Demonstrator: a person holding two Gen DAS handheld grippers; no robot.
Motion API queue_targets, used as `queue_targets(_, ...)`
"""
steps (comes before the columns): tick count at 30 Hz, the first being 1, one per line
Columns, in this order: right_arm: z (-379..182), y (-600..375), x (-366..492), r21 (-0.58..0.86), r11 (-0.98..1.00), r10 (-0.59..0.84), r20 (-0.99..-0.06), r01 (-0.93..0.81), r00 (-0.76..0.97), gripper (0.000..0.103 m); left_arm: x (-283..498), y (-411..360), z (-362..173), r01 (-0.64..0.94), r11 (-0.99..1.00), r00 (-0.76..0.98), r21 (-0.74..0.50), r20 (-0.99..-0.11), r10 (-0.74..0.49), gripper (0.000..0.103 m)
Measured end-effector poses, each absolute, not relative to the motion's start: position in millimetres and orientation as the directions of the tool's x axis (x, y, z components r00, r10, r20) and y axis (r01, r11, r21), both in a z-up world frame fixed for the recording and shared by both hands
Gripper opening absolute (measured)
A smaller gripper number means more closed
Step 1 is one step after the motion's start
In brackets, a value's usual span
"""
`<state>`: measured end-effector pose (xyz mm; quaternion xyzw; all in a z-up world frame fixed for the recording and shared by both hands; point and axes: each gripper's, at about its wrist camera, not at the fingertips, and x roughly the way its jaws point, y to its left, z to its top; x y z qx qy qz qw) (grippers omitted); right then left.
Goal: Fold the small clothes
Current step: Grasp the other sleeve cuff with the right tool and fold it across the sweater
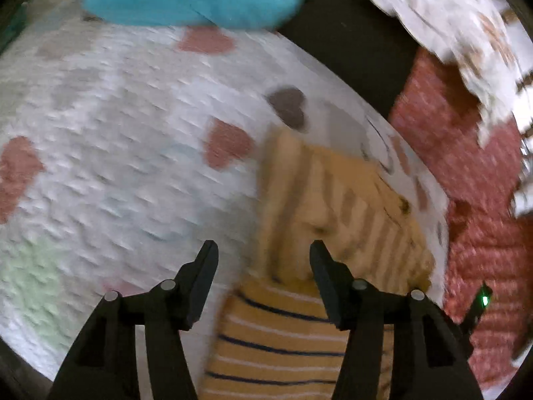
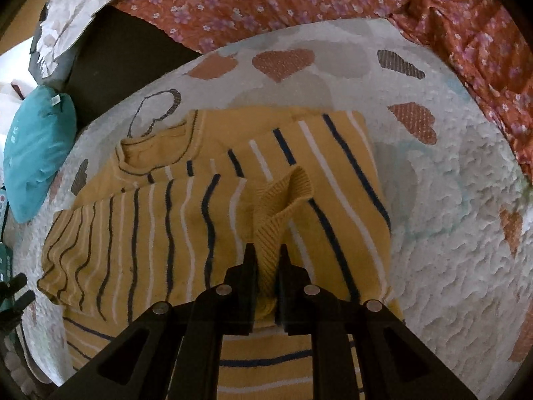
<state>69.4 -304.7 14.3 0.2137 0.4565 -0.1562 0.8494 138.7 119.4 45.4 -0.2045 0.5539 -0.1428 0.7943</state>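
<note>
**Cuff in the right jaws, body of the sweater stretching away to the left**

The left gripper hangs with its jaws wide apart and empty over the quilted heart bedspread. The picture is blurred, but the yellow striped sweater lies just below and to the right of those jaws, not touched by them.

On the right wrist view, the sweater lies flat on the bedspread, its long axis running left to right, neckline up left. The right gripper has its jaws nearly closed on the ribbed sleeve cuff, lifted a little above the body.

As I judge it, the sleeve wants carrying leftward across the chest, and the right gripper alone is placed for it. The teal cushion sits well apart at the left edge.
</note>
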Motion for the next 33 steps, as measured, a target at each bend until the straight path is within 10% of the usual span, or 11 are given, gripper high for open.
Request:
queue_targets(11,13,-304,70,0.205,0.868,-0.072,-0.85,0.453,0.522,0.013,144,87,-13,-0.188,0.682,0.151,-0.707,-0.707,-0.691,0.055)
queue_targets(12,11,-305,70,0.207,0.866,-0.07,-0.852,0.456,0.519,0.013,150,88,-19,-0.218,0.665,0.163,-0.714,-0.699,-0.697,0.05)
queue_targets(14,8,-304,71,0.199,0.867,-0.074,-0.856,0.457,0.511,0.013,159,92,-24,-0.244,0.67,0.178,-0.701,-0.712,-0.68,0.006)
queue_targets(15,9,-303,72,0.19,0.871,-0.078,-0.858,0.454,0.508,0.012,161,95,-25,-0.244,0.681,0.179,-0.691,-0.722,-0.668,0.005)
queue_targets(33,8,-297,76,0.12,0.889,-0.143,-0.843,0.441,0.519,0.011,118,145,-7,-0.146,0.773,0.143,-0.617,-0.787,-0.601,0.025)
